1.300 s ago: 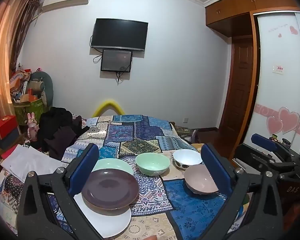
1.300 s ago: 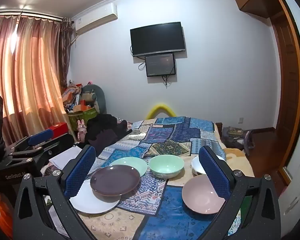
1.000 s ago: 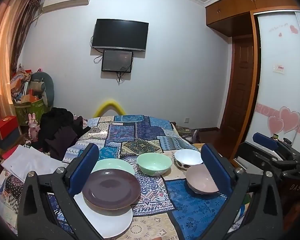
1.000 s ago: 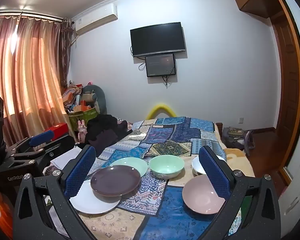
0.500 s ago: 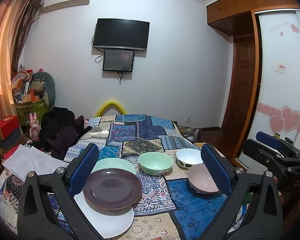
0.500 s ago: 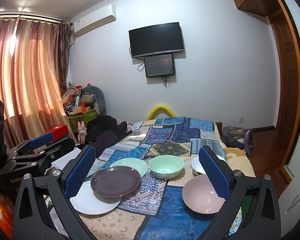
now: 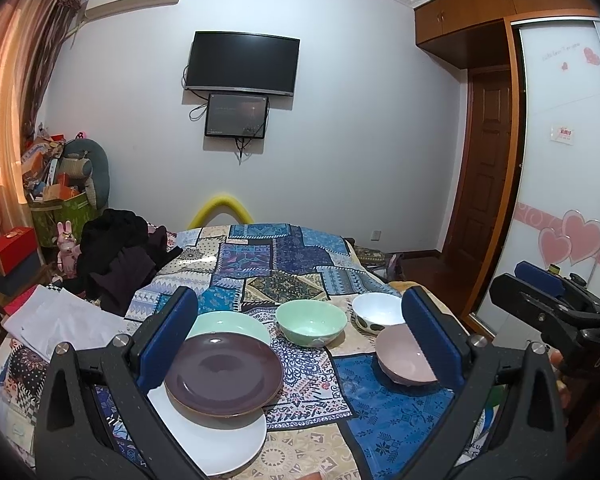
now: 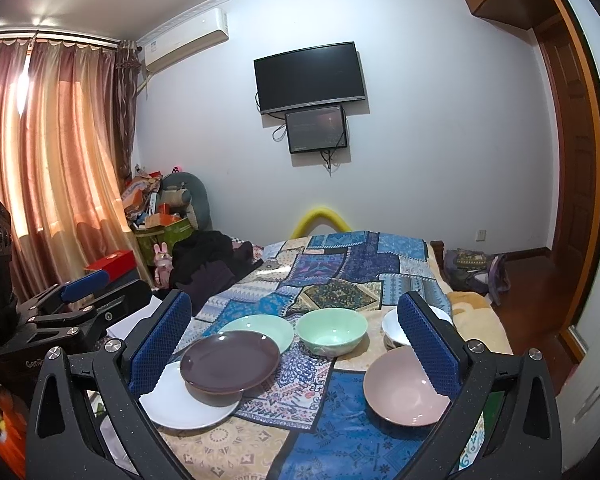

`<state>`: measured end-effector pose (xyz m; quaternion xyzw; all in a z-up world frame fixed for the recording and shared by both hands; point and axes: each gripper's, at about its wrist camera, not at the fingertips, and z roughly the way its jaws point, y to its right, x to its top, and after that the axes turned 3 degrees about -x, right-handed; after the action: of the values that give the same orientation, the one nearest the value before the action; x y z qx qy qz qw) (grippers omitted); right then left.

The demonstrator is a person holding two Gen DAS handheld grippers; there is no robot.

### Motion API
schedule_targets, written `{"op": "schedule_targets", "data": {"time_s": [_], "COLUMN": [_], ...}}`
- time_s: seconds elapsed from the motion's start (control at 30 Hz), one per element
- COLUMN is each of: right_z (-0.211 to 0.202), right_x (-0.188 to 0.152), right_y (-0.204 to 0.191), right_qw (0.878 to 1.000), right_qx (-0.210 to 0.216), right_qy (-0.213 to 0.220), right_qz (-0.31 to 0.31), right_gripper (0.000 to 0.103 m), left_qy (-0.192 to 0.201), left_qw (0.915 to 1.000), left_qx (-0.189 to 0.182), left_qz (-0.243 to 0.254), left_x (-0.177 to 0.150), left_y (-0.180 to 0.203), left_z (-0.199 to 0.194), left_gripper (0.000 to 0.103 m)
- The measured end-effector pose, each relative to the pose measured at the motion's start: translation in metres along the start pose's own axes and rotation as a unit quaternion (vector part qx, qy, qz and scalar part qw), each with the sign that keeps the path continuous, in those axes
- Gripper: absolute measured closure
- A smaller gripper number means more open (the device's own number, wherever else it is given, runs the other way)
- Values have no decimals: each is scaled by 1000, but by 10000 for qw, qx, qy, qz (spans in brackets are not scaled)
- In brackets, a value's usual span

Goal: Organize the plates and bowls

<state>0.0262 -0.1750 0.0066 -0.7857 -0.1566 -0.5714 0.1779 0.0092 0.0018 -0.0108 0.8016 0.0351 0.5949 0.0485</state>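
Plates (image 7: 224, 374) and bowls (image 7: 311, 323), round and glossy, on patchwork cloth (image 7: 276, 264)

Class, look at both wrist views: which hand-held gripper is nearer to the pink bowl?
Right. The right hand-held gripper has the pink bowl just under its right-side finger, while the left hand-held gripper is held further left, nearer the purple plate.

From my left tool, its right pad hides the near side of the pink bowl (image 7: 400, 354). The purple plate (image 7: 224, 372) covers much of the white plate (image 7: 224, 448) under it. At the lower right of that frame, only fingertips of my hand (image 7: 558, 360) show.
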Motion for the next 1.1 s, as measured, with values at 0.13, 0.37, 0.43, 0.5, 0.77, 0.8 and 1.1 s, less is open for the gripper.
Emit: {"op": "schedule_targets", "data": {"time_s": [0.13, 0.37, 0.43, 0.5, 0.77, 0.8, 1.1], "right_z": [0, 0, 0, 0, 0, 0, 0], "right_x": [0, -1, -1, -1, -1, -1, -2], "right_y": [0, 1, 1, 1, 1, 1, 1], "right_qw": [10000, 10000, 10000, 10000, 10000, 10000, 10000], "right_qx": [-7, -1, -6, -3, -3, -1, 0], "right_qy": [5, 0, 0, 0, -1, -2, -7], "right_qz": [1, 15, 14, 15, 23, 22, 39], "right_gripper": [0, 0, 0, 0, 0, 0, 0], "left_qy": [0, 0, -2, 0, -3, -1, 6], "left_qw": [10000, 10000, 10000, 10000, 10000, 10000, 10000], "left_qx": [0, 3, -2, 6, 1, 4, -17], "left_qz": [-6, 1, 0, -2, 2, 1, 7], "left_x": [0, -1, -1, -1, -1, -1, 0], "left_y": [-1, 0, -1, 0, 0, 0, 1], "left_z": [0, 0, 0, 0, 0, 1, 2], "left_gripper": [0, 0, 0, 0, 0, 0, 0]}}
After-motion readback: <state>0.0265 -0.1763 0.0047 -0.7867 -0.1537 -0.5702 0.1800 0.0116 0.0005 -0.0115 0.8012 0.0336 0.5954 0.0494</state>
